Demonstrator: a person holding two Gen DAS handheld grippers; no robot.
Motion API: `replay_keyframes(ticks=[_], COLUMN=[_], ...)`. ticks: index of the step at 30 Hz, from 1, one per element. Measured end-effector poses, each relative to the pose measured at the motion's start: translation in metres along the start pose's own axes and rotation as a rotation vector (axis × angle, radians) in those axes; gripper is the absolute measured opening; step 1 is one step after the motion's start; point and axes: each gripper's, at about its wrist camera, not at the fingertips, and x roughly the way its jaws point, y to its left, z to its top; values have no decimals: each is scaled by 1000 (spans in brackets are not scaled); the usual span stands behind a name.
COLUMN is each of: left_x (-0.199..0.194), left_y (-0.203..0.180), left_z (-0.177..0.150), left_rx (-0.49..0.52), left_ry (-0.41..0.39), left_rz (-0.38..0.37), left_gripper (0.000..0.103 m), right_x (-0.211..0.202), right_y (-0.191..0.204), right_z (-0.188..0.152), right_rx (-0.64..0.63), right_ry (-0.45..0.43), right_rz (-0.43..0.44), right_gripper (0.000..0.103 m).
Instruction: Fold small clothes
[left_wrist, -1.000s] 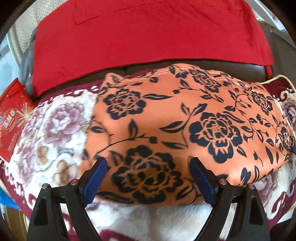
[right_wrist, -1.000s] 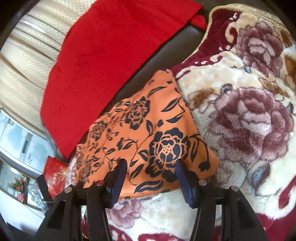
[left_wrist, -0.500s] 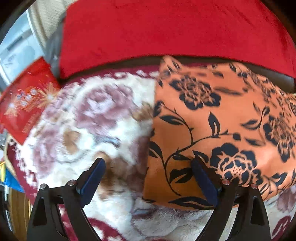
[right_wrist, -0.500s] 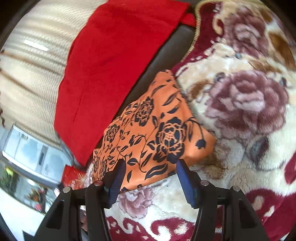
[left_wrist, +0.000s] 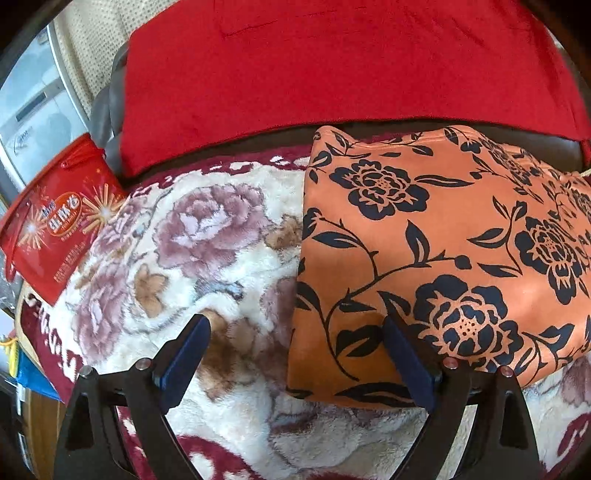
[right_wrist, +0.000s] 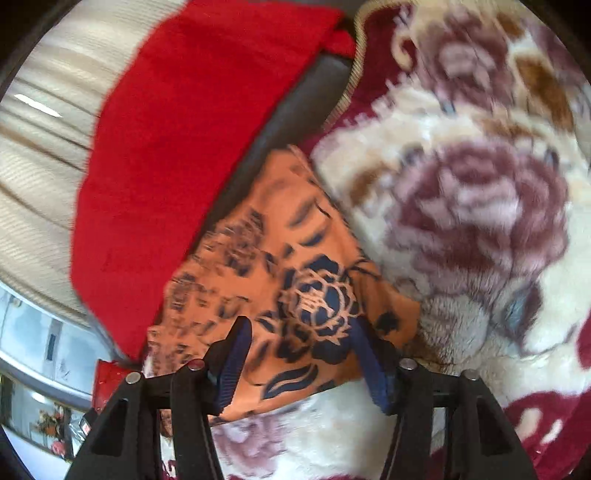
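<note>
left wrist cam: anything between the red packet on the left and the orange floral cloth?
Only bare floral blanket lies between the red packet and the orange cloth; nothing else sits there in the left wrist view.

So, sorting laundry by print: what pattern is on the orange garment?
Dark navy roses with leafy vines on the orange garment, sharpest in the left wrist view.

My left gripper (left_wrist: 295, 354) has moved sideways: before, both fingers stood over the orange flowered cloth (left_wrist: 436, 258); now they straddle its left edge. My right gripper (right_wrist: 301, 354) sank toward its corner, jaws closing slightly.
</note>
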Motion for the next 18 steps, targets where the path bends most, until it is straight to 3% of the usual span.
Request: replay_keyframes(ticks=[3,7,14,18], left_x=[-15,-32,-52,-54], left_y=[5,13,14,8], left_z=[1,3,9,11], left_rx=[-3,-31,-60,-65], left_ry=[-60,-130,-212,-222], left_rz=[-4,-23,-25,-27], left_gripper=[94,94,94,94], right_x=[-10,-15,-5,-5], right_y=[11,23,26,20], right_z=[-3,-12,-41,-40], right_rx=[-49,-81,-104,-93], right_ry=[-22,35,122,114], right_rz=[33,139,169,164], right_gripper=[60,61,61,61])
